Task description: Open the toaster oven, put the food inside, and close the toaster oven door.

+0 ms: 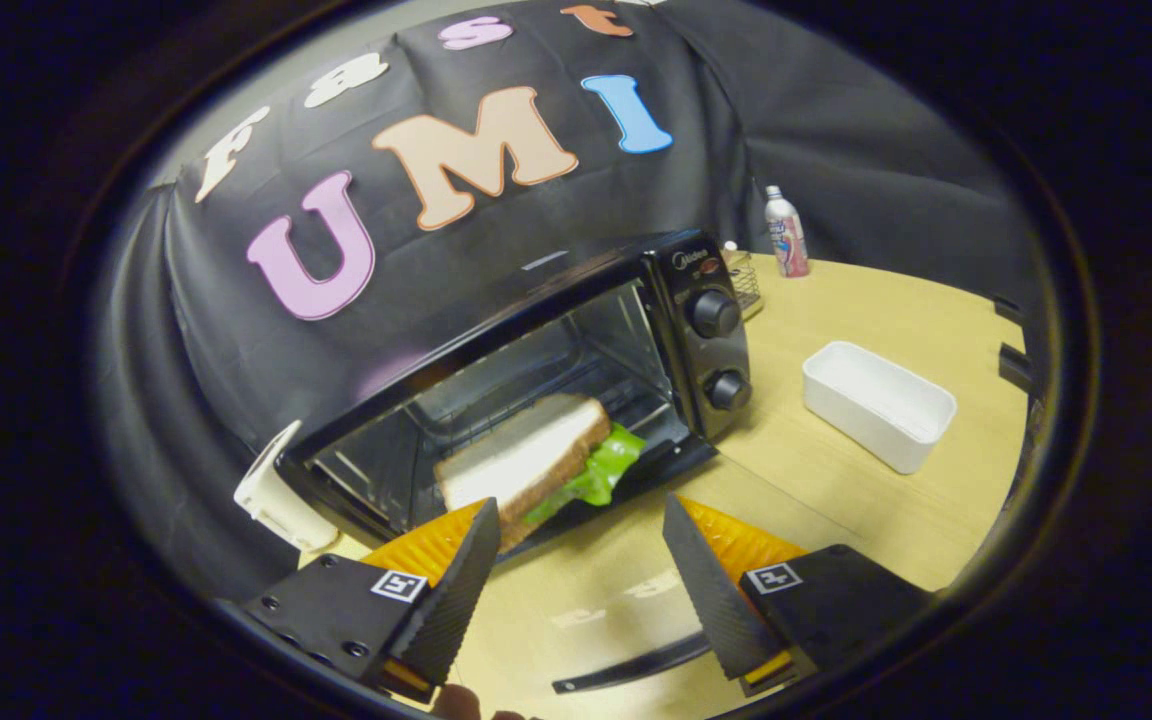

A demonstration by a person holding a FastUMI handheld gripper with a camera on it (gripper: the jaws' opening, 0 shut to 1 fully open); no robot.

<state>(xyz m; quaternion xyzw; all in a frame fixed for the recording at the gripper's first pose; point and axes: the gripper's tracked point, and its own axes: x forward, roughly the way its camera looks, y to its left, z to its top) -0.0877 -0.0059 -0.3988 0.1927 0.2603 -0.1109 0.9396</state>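
Item: sandwich [526,455], resting at open toaster oven [576,370] mouth. Soft, light, layered; likely crushes. Pinch gently across bread faces. Gripper [576,535] fingers spread, empty, above counter [836,500].

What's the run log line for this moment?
gripper: open, empty | sandwich: in toaster oven, just ahead of fingers | oven door: open | left: close door

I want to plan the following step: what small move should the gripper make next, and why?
Probably draw the gripper back and down toward the lowered oven door. The sandwich already lies inside the toaster oven, the fingers are open and hold nothing, so closing the door remains.
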